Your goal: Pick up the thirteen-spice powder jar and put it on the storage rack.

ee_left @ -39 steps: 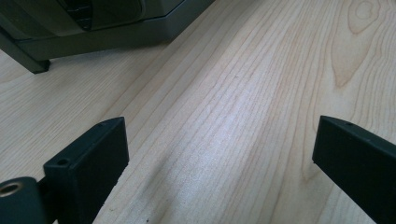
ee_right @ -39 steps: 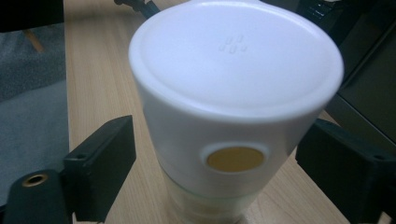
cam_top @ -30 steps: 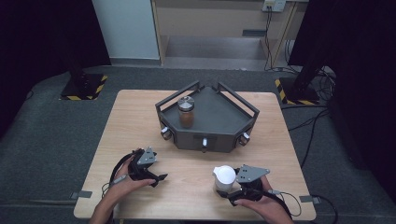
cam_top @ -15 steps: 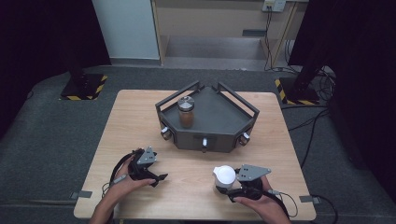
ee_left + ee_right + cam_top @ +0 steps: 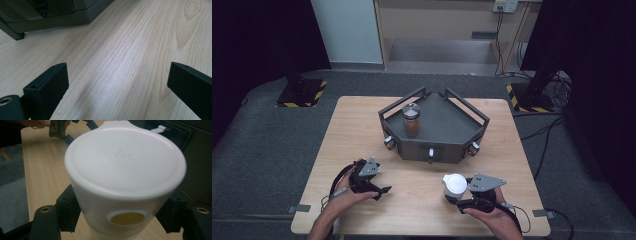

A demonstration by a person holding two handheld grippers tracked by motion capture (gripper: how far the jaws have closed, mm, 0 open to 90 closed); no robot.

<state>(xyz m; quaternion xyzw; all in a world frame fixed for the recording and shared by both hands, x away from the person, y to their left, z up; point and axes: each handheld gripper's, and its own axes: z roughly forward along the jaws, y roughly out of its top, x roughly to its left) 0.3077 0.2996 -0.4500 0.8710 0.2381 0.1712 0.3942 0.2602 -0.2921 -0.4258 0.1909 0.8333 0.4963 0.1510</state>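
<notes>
A white container with a broad white lid (image 5: 454, 184) stands on the wooden table near the front right. My right gripper (image 5: 453, 198) is shut on its body just below the lid. In the right gripper view the container (image 5: 125, 177) stands between both black jaws, which press its sides, and a yellowish oval mark shows on its front. My left gripper (image 5: 382, 184) rests at the front left, open and pointing right. Its jaws (image 5: 117, 82) stand wide apart over bare wood.
A dark angular tray (image 5: 447, 132) with raised rails sits in the middle of the table, its knobs facing me. A glass jar of brown contents with a metal lid (image 5: 411, 120) stands in its left part. The tray's corner (image 5: 50, 15) lies ahead of the left gripper.
</notes>
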